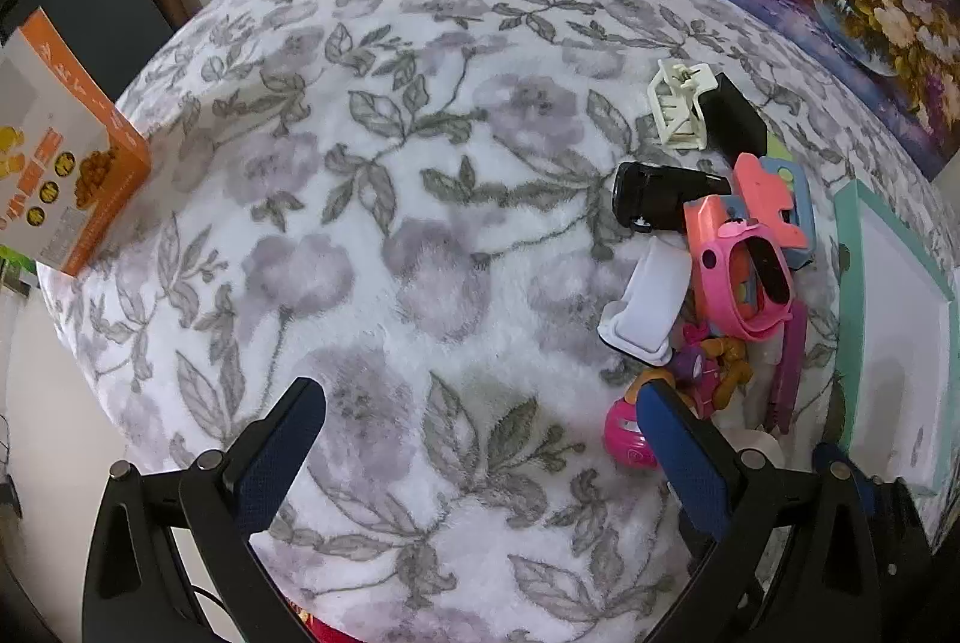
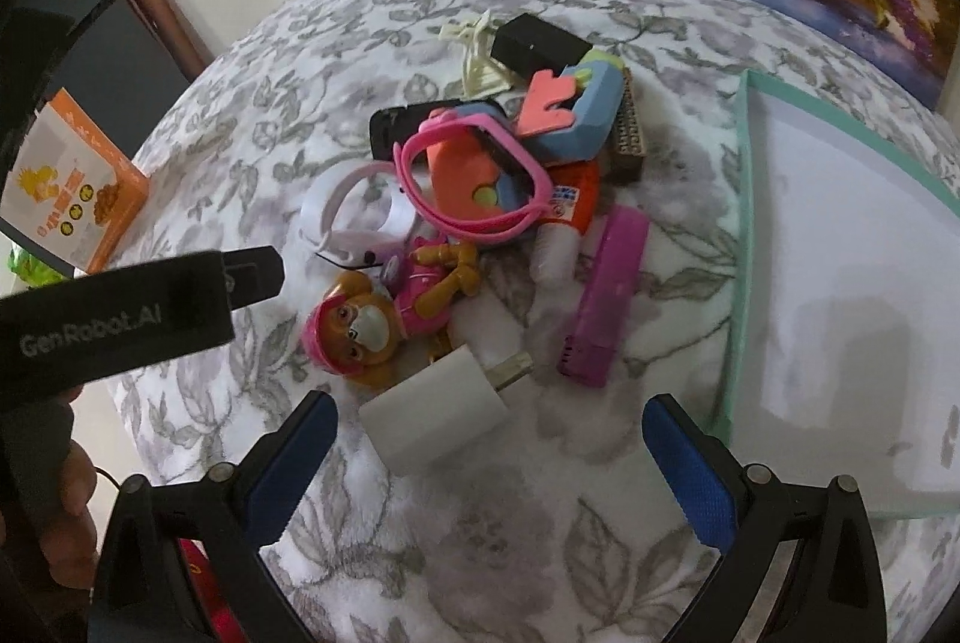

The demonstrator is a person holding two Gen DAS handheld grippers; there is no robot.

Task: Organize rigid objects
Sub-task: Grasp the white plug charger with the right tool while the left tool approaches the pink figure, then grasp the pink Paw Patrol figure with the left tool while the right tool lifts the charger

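Right claw (image 2: 489, 424): blue pads spread apart, empty, hovering over the floral cloth (image 2: 456, 541) of the counter with one white charger plug (image 2: 435, 412) lying between its tips; left claw (image 1: 480, 412) likewise wide apart and holding nothing, over bare cloth left of the pile. Beyond the plug, the heap counts one pup figure (image 2: 372, 325), one pink watch (image 2: 474, 181), one white band (image 2: 360, 211), one purple comb (image 2: 606, 295), one black block (image 2: 537, 40). One teal-rimmed tray (image 2: 744, 247) sits just right of the heap; one orange box (image 2: 84, 187) stands at the far left edge.
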